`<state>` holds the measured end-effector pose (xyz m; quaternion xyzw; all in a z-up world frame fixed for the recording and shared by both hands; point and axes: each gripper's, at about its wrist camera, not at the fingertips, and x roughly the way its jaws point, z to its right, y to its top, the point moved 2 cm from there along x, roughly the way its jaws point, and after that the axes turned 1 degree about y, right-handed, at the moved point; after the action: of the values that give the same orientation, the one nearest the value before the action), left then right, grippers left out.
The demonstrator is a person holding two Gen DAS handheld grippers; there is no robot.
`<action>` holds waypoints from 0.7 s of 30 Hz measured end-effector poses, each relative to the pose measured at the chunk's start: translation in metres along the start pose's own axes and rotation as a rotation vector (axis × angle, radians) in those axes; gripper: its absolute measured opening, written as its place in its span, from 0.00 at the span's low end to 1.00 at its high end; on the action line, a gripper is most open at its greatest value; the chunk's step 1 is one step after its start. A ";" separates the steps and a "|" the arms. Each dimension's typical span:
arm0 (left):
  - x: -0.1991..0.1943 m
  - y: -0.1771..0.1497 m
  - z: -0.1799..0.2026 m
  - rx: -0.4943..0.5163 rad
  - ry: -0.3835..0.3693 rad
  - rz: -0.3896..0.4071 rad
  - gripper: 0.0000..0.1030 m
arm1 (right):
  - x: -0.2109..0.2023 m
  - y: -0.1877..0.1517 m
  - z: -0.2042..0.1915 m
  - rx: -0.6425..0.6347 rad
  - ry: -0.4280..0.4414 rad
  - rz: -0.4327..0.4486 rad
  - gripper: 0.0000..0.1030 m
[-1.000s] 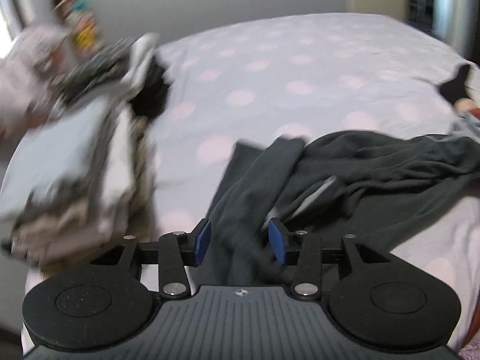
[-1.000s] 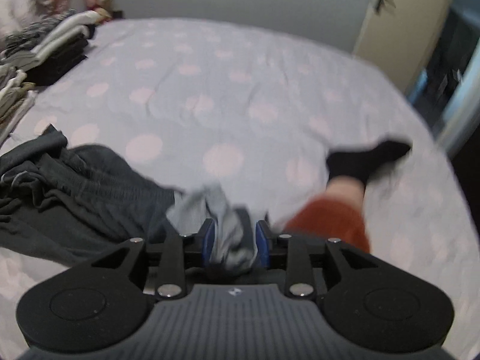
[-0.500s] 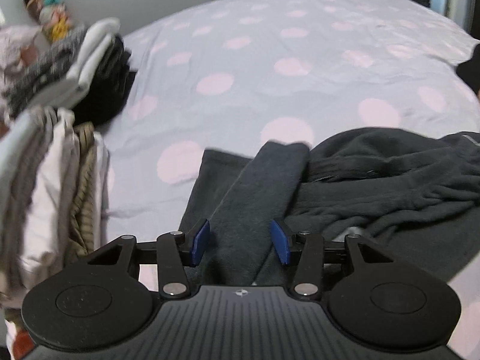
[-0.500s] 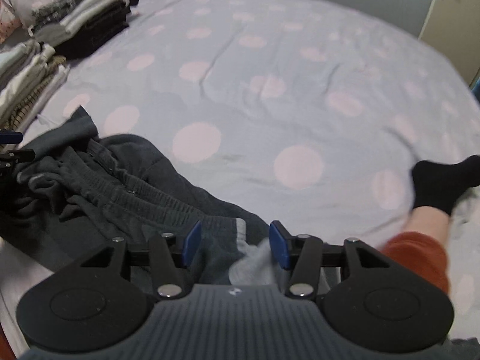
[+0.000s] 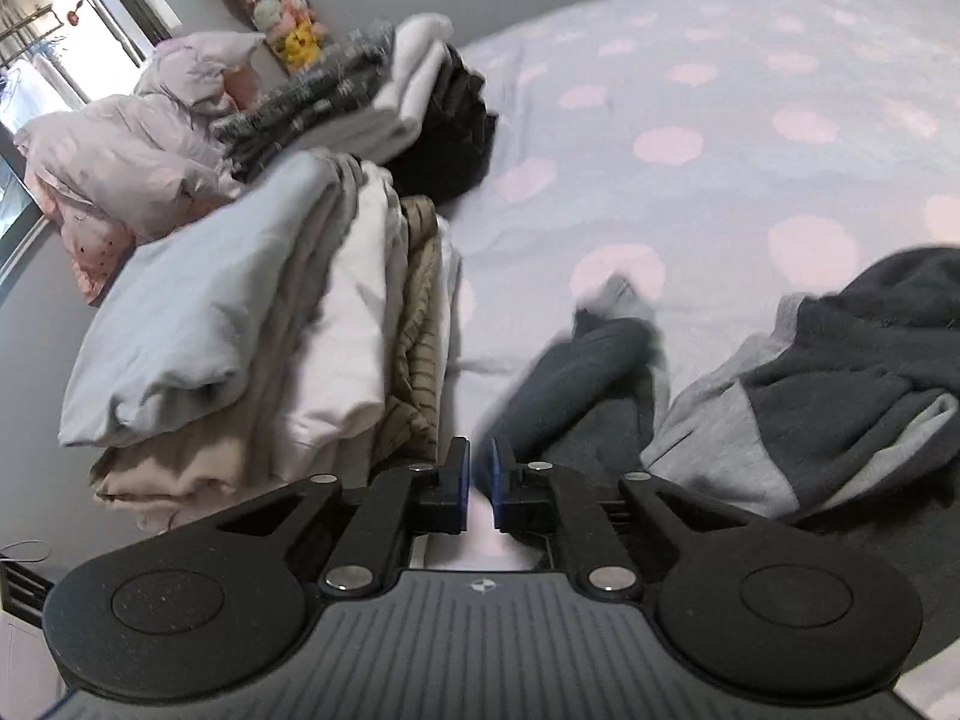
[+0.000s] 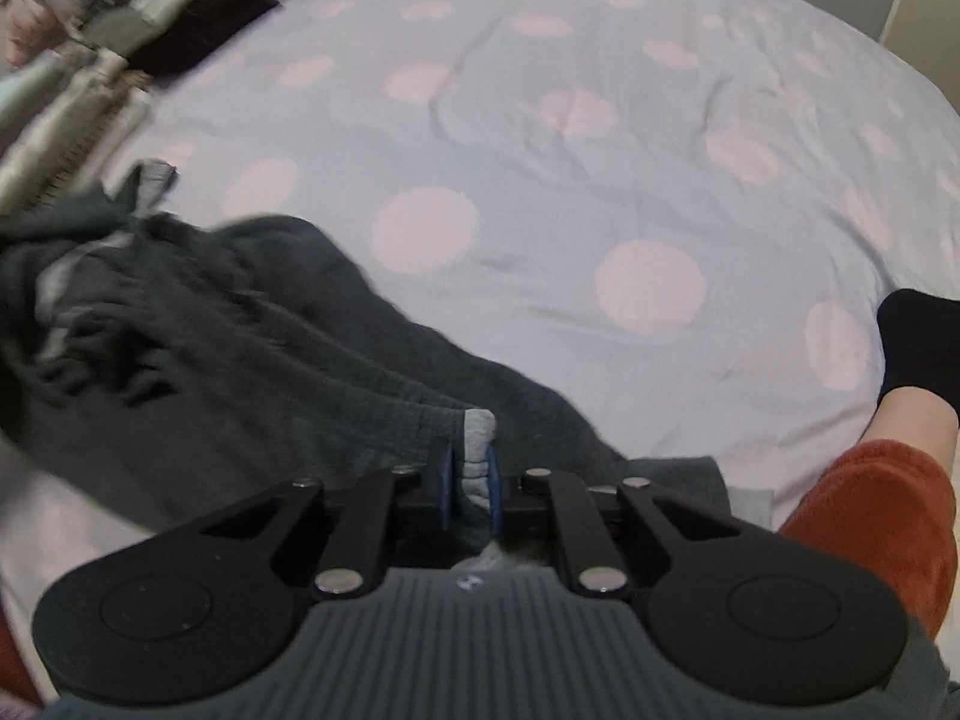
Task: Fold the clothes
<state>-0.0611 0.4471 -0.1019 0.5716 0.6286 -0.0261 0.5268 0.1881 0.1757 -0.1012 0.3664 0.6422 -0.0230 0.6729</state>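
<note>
Dark grey trousers [image 5: 840, 360] with a pale grey lining lie crumpled on the dotted bed sheet [image 5: 720, 180]. My left gripper [image 5: 478, 477] is closing, its pads nearly together. Only pale sheet shows in the slit. One trouser leg [image 5: 576, 384] lies bunched just right of the right finger. In the right wrist view the same trousers [image 6: 210, 330] stretch leftward. My right gripper [image 6: 471, 474] is closing, and its pads pinch a light grey edge [image 6: 478, 438] of the trousers.
A tall stack of folded clothes [image 5: 240, 330] stands close on the left, with a second stack [image 5: 408, 96] behind it. Beyond are pink bedding [image 5: 120, 162] and plush toys [image 5: 270, 0]. A person's leg in a black sock [image 6: 918, 342] and rust trousers [image 6: 870, 516] rests at right.
The left gripper swung left toward the folded stack and its jaws narrowed; the trouser leg once between them now lies to their right. The right jaws widened, then shut on the grey edge.
</note>
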 end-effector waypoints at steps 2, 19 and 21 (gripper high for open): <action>-0.012 -0.001 -0.002 -0.011 -0.032 0.034 0.25 | -0.020 -0.008 -0.008 -0.014 0.035 0.016 0.12; -0.009 0.049 0.059 0.060 -0.427 0.108 0.54 | -0.048 -0.013 -0.051 -0.273 -0.017 0.045 0.41; -0.005 0.046 0.063 0.075 -0.424 0.096 0.54 | -0.044 -0.003 -0.056 -0.319 -0.002 0.054 0.44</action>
<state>0.0118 0.4195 -0.1007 0.6017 0.4744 -0.1440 0.6262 0.1316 0.1827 -0.0584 0.2719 0.6270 0.0971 0.7235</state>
